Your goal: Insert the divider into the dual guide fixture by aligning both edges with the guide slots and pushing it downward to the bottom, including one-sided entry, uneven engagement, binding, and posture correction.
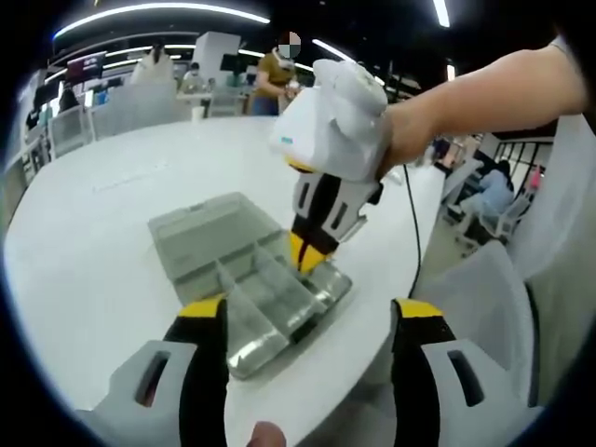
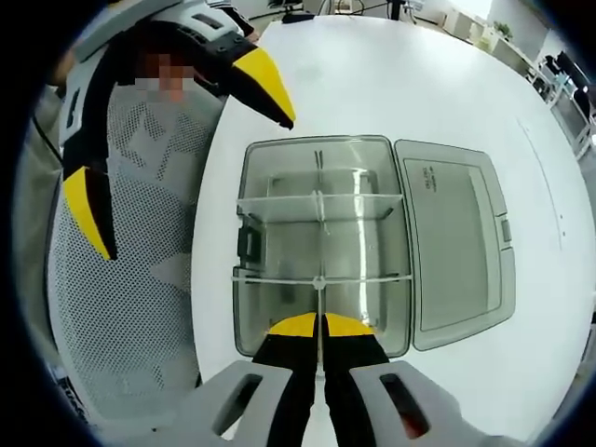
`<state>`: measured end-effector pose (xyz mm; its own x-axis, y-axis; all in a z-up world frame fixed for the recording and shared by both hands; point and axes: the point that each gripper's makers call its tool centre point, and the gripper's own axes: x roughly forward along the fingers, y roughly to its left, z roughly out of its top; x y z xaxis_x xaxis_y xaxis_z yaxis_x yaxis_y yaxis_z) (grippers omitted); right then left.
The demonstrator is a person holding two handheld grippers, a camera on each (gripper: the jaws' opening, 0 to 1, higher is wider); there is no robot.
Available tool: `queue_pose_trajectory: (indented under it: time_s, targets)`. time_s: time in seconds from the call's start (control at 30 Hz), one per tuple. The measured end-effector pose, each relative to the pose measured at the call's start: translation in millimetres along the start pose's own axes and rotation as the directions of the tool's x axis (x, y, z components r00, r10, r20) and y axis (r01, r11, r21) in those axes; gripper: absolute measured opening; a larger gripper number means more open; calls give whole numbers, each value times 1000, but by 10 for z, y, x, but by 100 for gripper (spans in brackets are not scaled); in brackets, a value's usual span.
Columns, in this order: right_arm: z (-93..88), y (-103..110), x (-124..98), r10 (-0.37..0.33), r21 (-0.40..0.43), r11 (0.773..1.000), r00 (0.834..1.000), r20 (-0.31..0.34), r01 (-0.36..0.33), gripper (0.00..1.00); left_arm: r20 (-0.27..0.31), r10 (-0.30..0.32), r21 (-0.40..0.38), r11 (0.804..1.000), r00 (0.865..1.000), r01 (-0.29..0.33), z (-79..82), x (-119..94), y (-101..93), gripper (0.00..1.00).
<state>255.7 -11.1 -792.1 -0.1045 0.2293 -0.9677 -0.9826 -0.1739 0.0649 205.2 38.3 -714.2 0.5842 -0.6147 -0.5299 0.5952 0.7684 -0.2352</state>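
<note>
1. Pinching a thin clear divider (image 2: 319, 317), the right gripper (image 2: 321, 324) has its yellow-tipped jaws pressed together on the divider's near edge; the divider stands upright in the clear plastic box (image 2: 279, 223), running along the box's middle line.
2. Two cross dividers (image 2: 321, 197) sit across the box (one far, one near); the held divider meets the near one at its middle; how deep it sits in the slots I cannot tell.
3. Box lid (image 2: 452, 247) lies open flat beside the box on the white table (image 2: 391, 84).
4. Left gripper (image 1: 307, 312) hovers above the table edge, jaws spread wide, holding nothing; box (image 1: 270, 298) shows between and beyond its tips.
5. In the left gripper view the right gripper (image 1: 305, 256) comes down from above with a hand (image 1: 410, 130) on it; tips closed inside the box.
6. In the right gripper view the left gripper (image 2: 177, 149) sits off the table's edge over a mesh chair (image 2: 121, 279), jaws apart.
7. People (image 1: 275, 70) and desks at far background.
</note>
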Motion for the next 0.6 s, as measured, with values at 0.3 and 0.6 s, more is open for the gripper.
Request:
queue_pose_trajectory:
  time_s: [0.3, 0.6]
  targets:
    - [10, 15, -4, -11, -12, 1000, 1000, 2, 11, 0, -4, 5, 6, 1000, 1000, -5, -10, -26, 8, 69]
    - [12, 23, -8, -22, -15, 1000, 1000, -3, 22, 0, -10, 10, 10, 1000, 1000, -10, -15, -61, 13, 69]
